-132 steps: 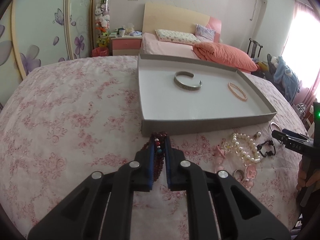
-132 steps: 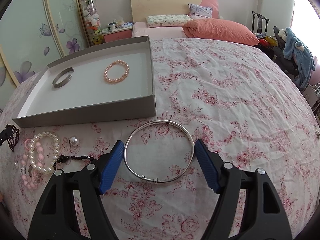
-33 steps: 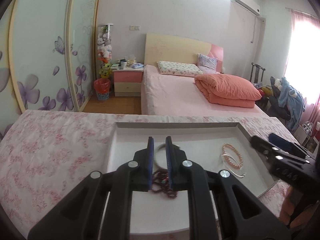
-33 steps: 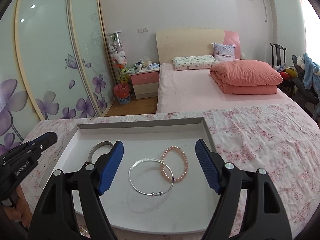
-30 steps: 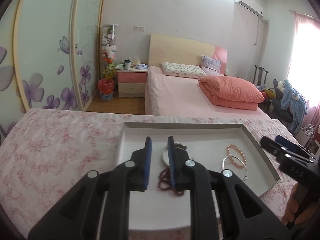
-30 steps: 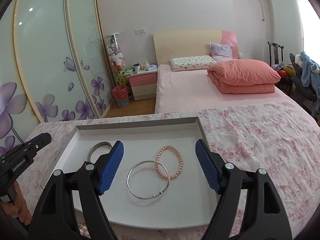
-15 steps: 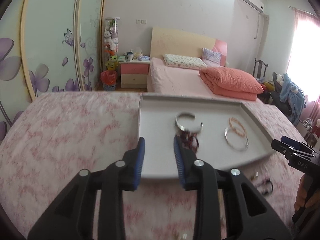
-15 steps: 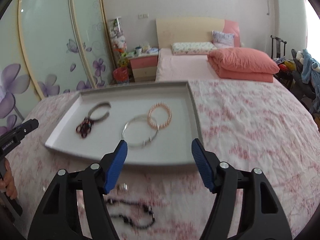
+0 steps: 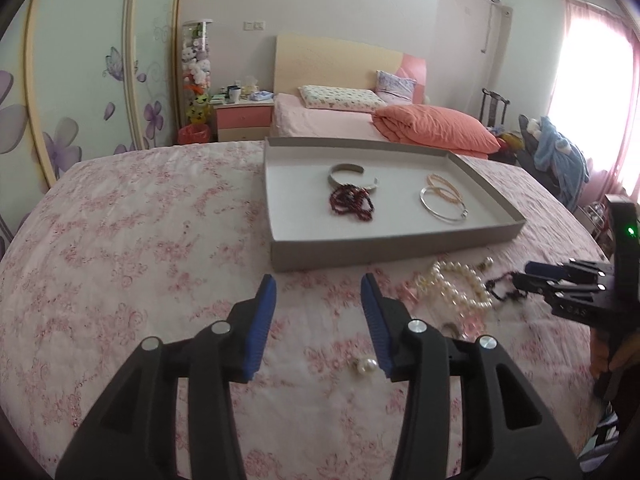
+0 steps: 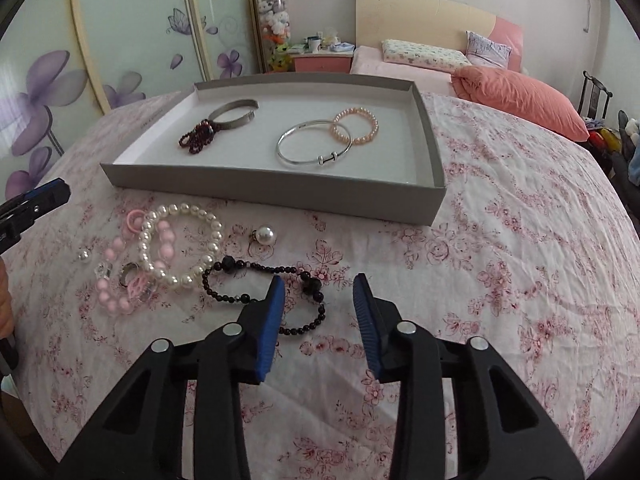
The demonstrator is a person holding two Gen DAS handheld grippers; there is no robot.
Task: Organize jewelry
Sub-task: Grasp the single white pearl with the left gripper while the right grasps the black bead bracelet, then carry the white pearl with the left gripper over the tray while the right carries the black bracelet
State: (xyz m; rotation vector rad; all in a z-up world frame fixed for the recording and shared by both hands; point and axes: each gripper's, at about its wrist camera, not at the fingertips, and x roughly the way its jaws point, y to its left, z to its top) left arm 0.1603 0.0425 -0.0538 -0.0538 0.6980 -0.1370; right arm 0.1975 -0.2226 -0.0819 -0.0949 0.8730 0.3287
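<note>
Left claw [image 10: 38, 200] pokes in, cut off by the frame's edge. Pink beads [image 9: 466, 322] blur beside the pearls. Small clear bits [image 10: 103, 270] too tiny to name.

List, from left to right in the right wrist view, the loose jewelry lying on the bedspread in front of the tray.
Small silver bead → pink bead bracelet → white pearl bracelet → single pearl → black bead bracelet, whose right end lies between the closing right gripper's fingers.
</note>
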